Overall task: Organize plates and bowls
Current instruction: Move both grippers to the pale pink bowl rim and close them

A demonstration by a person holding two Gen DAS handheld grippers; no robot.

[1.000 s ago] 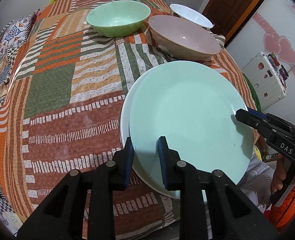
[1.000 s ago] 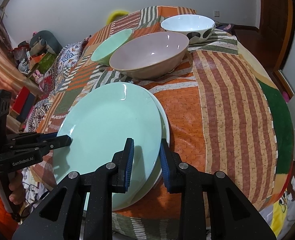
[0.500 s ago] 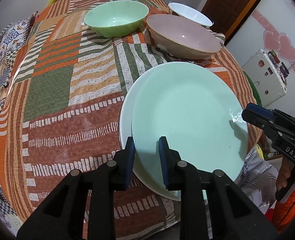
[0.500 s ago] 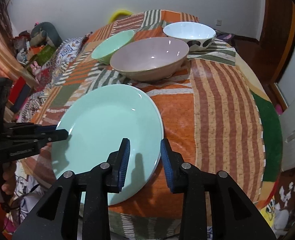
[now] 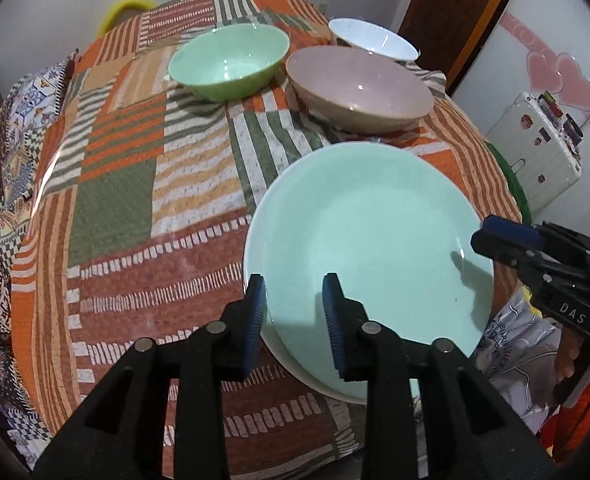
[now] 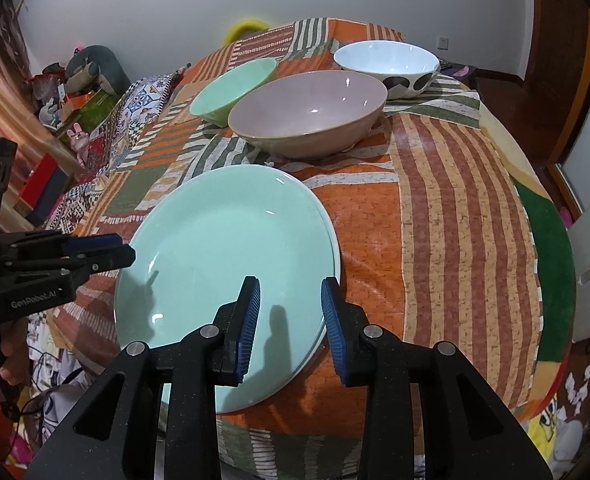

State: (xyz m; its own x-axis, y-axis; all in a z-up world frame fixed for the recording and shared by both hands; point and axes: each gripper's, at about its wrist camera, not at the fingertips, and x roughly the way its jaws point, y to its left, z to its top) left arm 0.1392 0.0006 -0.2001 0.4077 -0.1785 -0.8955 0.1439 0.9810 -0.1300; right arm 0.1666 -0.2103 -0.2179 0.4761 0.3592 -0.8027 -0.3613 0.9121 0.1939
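A mint green plate [image 5: 371, 236] [image 6: 231, 264] lies on a white plate [image 5: 315, 384] whose rim [image 6: 337, 256] shows beneath it, at the table's near edge. Beyond stand a pink-beige bowl [image 5: 359, 88] [image 6: 307, 114], a green bowl [image 5: 229, 60] [image 6: 233, 88] and a white bowl [image 5: 373, 38] [image 6: 387, 60] with dark spots. My left gripper [image 5: 294, 308] [image 6: 107, 250] is open at the plates' left rim, holding nothing. My right gripper [image 6: 290, 312] [image 5: 495, 236] is open over the plates' right rim, holding nothing.
The round table [image 6: 455, 200] wears a striped orange, green and brown patchwork cloth [image 5: 127, 184]. A white suitcase [image 5: 535, 160] stands to the right of the table. Cluttered shelves and toys [image 6: 67, 92] are at the left. A yellow ring [image 5: 123, 8] shows behind the table.
The green plate has slid and settled squarely onto the white plate, hiding most of it. Both grippers have let go of the rims and drawn back slightly, their jaws wider open.
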